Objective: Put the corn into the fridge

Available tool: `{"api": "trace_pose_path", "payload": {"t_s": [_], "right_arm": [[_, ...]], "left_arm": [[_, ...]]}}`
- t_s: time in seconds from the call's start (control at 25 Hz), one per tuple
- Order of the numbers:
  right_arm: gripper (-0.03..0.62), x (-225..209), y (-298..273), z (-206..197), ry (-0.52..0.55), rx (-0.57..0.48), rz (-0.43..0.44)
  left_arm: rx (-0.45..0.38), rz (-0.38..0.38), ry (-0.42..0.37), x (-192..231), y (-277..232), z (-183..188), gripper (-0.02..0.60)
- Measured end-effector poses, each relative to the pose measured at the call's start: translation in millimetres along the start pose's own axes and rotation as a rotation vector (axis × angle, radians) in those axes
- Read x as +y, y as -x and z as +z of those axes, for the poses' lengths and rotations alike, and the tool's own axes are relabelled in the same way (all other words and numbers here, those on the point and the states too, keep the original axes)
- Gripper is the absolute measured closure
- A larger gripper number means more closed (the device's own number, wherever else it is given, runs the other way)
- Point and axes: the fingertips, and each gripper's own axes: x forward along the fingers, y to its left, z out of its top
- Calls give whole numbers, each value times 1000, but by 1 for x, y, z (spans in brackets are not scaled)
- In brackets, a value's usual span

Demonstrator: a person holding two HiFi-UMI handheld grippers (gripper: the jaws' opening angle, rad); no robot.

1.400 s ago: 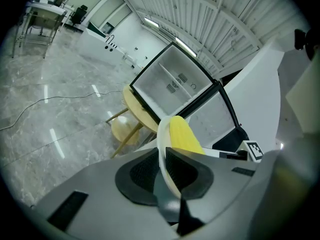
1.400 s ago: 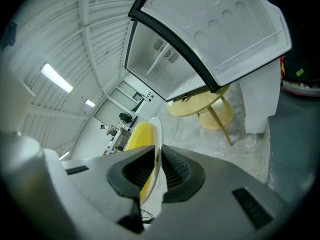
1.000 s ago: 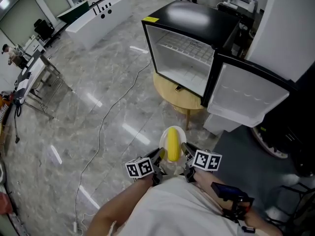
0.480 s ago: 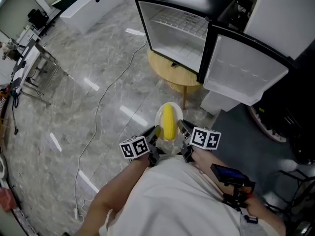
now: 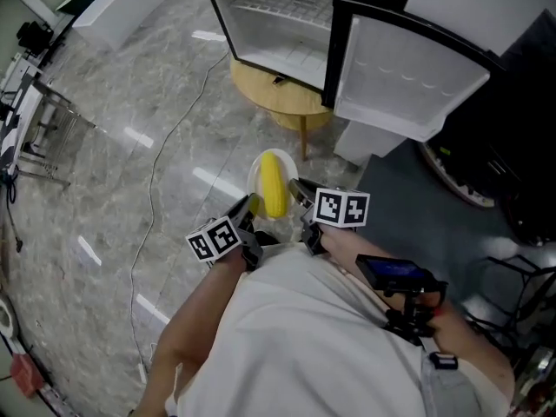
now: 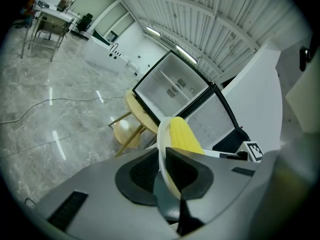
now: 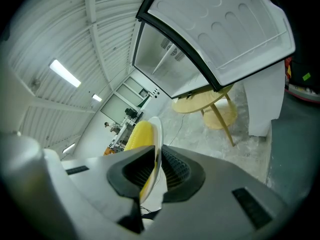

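Closest to us, both grippers are pinched onto the same white plate [image 5: 254,179]. The left gripper [image 5: 248,210] has its jaws nearly closed on the plate's left rim, and the right gripper [image 5: 301,191] is clamped the same way on the right rim. In each gripper view there's just the thin edge of the plate between the pads. The corn [image 5: 272,184] isn't in either set of jaws. It's lying loose on the plate, right between the two grippers, so neither hand is really nearer to it. Its long axis points away from us, pretty much straight at where we're headed. Further out, past a stretch of floor, the fridge [image 5: 271,26] sits on a small round wooden table [image 5: 276,102]. Its compartment is wide open and faces us, more or less dead ahead of the plate. The door [image 5: 408,76] hangs open on the right, on the right gripper's side. We reckon the plate has to go in level and corn-end first, since the corn could roll sideways off it, and the right hand needs to mind that door.
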Motion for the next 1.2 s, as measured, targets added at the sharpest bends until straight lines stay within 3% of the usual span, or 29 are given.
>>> {"api": "trace_pose_path", "payload": {"t_s": [0.28,1.2], "right_arm": [[546,-6,2,-6,-15,25,-6],[546,-2,-16,-8,-41,40,-1]], "left_arm": [[8,11,24,1,-2,-12,537],[14,13,22,14,0,2,537]]}}
